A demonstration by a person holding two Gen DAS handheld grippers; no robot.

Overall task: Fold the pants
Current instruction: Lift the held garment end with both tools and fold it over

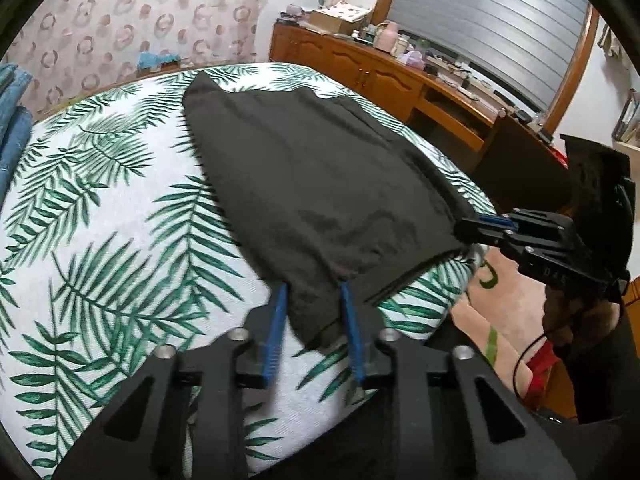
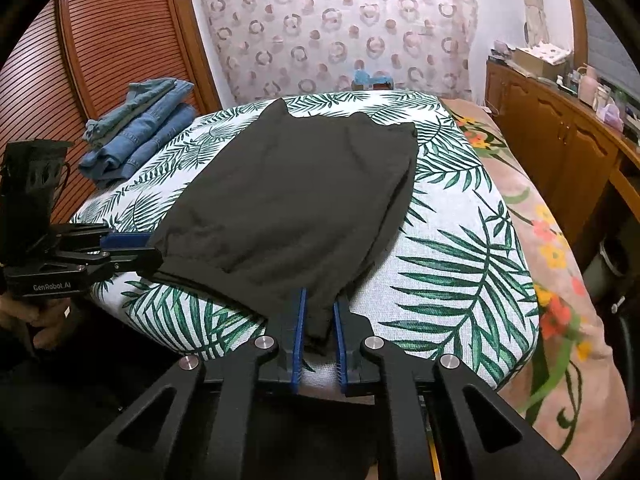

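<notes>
You have the left gripper (image 1: pixel 312 292) and right gripper (image 2: pixel 320 300) each clamped on a near corner of the pants (image 2: pixel 296 184) — long axis runs away from both jaws.

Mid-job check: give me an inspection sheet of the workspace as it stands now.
Surface: bed with a leaf-print cover, a floral blanket along one side.
Job's things: black pants spread flat on the cover, near edge at the bed's edge.
Clutter: stack of folded jeans at the far corner, apart from the pants.
Grippers: left gripper and right gripper each have their blue fingers closed on a near corner of the pants.
Cables: a thin black cable by the right gripper's handle, seen from the left wrist.
Surroundings: wooden cabinet crowded with small items, slatted wooden door, patterned curtain.
</notes>
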